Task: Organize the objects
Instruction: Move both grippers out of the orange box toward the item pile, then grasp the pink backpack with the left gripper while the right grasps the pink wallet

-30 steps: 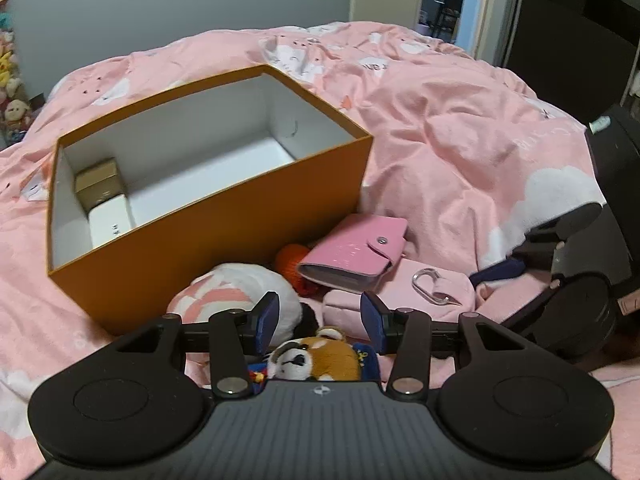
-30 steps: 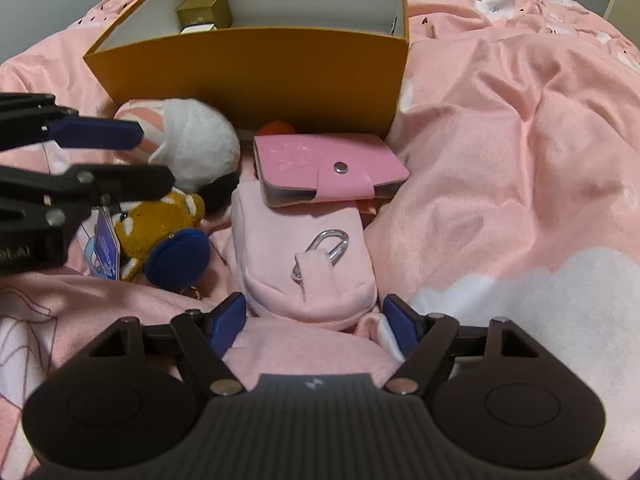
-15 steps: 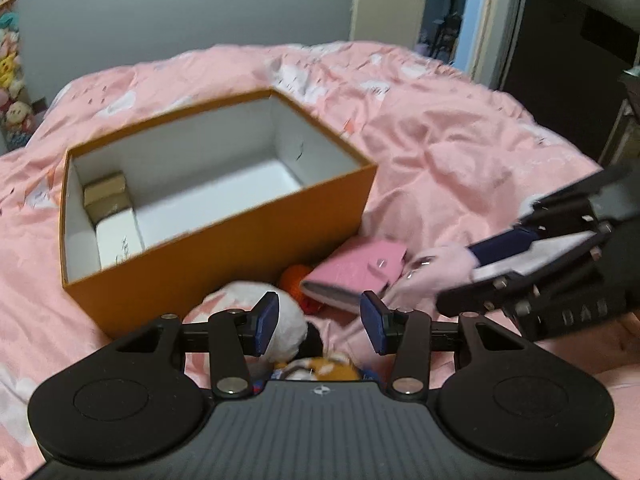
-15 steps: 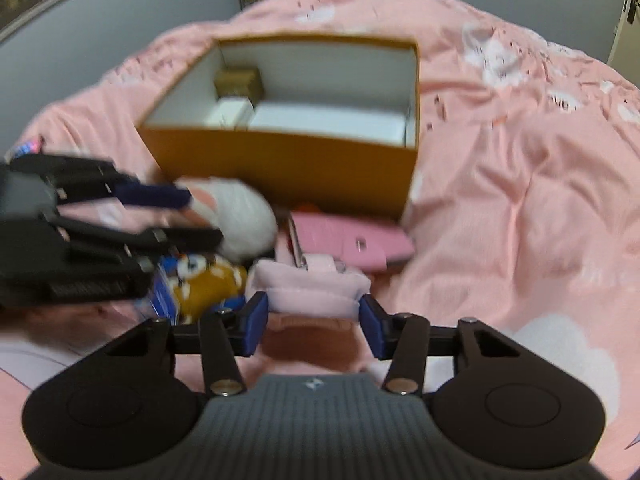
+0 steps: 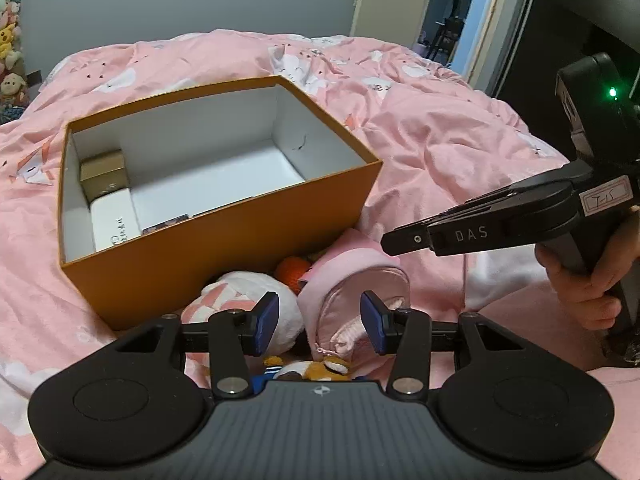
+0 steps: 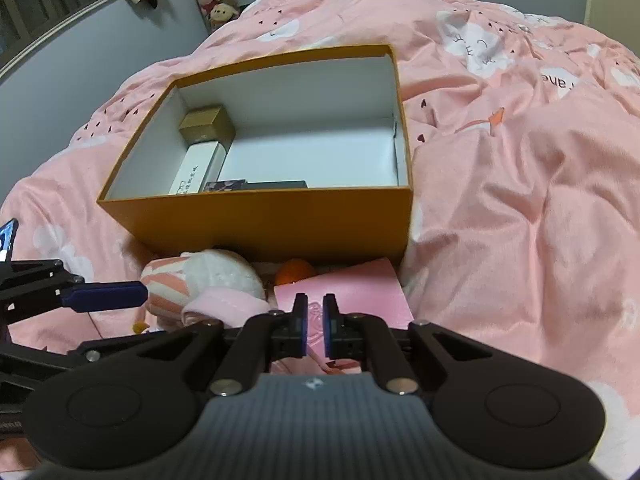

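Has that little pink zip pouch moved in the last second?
Yes. The pink pouch lay flat before the orange box; now it hangs lifted, pinched in the right gripper, whose jaws have just been closing.

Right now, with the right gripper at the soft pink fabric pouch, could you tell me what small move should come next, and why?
Probably lift the right gripper a little higher, toward the open orange cardboard box. Its jaws have just been closing on the soft pink fabric pouch, which hangs low beside the box's near wall, so it should clear the rim first.
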Tool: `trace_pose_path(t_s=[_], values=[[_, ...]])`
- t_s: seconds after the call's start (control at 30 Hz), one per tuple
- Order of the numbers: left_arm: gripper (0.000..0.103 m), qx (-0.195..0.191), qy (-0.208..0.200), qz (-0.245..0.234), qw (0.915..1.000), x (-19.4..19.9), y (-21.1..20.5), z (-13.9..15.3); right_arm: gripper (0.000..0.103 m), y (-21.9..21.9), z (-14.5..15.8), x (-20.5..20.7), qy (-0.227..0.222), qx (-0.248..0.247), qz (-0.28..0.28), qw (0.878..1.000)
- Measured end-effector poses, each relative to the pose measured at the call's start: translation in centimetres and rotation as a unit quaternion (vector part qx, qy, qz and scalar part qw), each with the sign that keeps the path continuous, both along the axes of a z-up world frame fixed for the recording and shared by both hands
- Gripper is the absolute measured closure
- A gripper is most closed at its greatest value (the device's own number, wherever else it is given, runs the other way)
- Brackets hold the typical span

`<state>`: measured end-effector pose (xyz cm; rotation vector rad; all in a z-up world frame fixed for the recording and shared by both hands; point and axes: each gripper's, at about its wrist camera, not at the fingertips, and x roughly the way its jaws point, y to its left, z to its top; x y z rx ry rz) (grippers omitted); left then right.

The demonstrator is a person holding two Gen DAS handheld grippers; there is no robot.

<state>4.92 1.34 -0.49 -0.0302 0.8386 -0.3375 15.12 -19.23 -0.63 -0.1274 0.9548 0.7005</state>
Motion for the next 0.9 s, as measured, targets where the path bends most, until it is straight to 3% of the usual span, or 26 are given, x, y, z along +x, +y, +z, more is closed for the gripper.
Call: trace_pose_path(t_s=[0.07, 0.2, 0.27, 0.4, 0.5, 0.7, 0.9], values=[[0.050, -0.011, 0.002, -0.010, 0.9999, 0.0, -0.1, -0.1, 0.078, -0.7, 0.1, -0.1, -0.008, 0.010, -0.016, 1.000], [0.050, -0.017, 0.002, -0.032, 0.9993, -0.3, -0.4, -0.3, 0.074, -2.4, 0.3, -1.0, -0.032, 0.002, -0.034, 0.999], [0.048, -0.010, 0.009, -0.041, 0.9991, -0.3, -0.7, -0.6, 0.065, -2.9, 0.1, -1.6, -0.034, -0.011, -0.025, 0.999], [0.044, 0.004, 0.027, -0.051, 0.9983, -0.2, -1.5, -1.5, 0.066, -3.1, -1.1, -2.5, -0.028, -0.044, -0.012, 0.999], [0.041, 0.006, 0.036, -0.053, 0.9979, 0.2, -1.7, -2.1, 0.078, -2.9, -2.1, -2.5, -0.009, -0.051, -0.008, 0.999], [0.034, 0.008, 0.054, -0.048, 0.9973, 1.4, -2.2, -3.6, 0.078, -2.6, -2.7, -2.4, 0.001, -0.044, 0.003, 0.999], [0.039, 0.002, 0.094, -0.016, 0.9954, 3.0, -2.0, -5.8, 0.078, -2.5, -3.6, -1.5, 0.015, -0.042, -0.001, 0.999]])
